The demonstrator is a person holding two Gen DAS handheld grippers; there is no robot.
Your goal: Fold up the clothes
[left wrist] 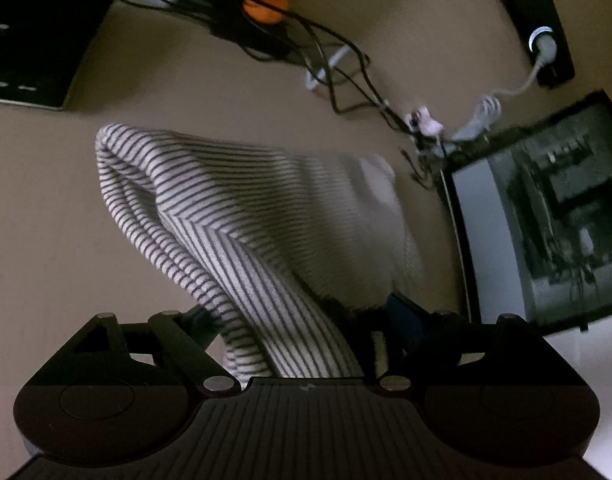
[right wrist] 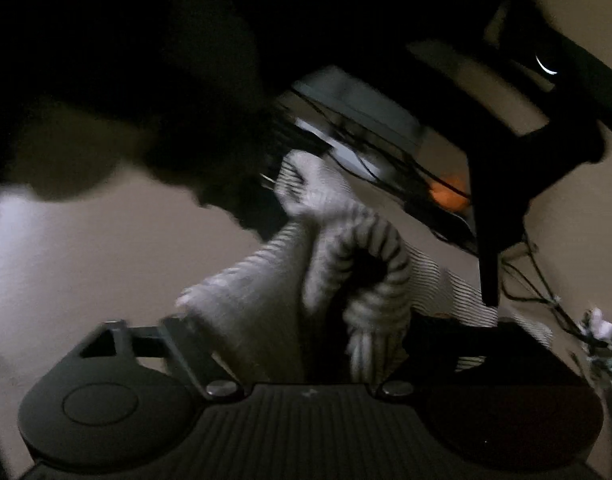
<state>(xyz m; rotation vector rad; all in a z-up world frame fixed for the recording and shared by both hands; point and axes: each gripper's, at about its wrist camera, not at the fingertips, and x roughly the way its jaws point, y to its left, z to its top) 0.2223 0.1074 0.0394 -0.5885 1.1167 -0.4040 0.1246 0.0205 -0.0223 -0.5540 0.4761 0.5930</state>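
A grey-and-white striped garment (left wrist: 233, 208) rises in a tent from the beige surface (left wrist: 45, 220) toward my left gripper (left wrist: 299, 314). It passes between the widely spread fingers and on under the camera, with small gaps showing on both sides of the cloth. In the dark, blurred right wrist view the same garment (right wrist: 370, 248) is bunched and looped between the fingers of my right gripper (right wrist: 301, 320), filling the gap. One corner lies over the left finger (right wrist: 177, 320); the right finger is lost in shadow. The cloth's far end reaches a dark shape at upper left.
A tangle of black cables (left wrist: 326, 60) and an orange object (left wrist: 265, 4) lie beyond the garment. A black slab (left wrist: 33, 40) sits at far left, a dark framed panel (left wrist: 546, 220) at right, and a black bar with lit rings (left wrist: 534, 20) at top right. A black stand (right wrist: 490, 240) rises nearby.
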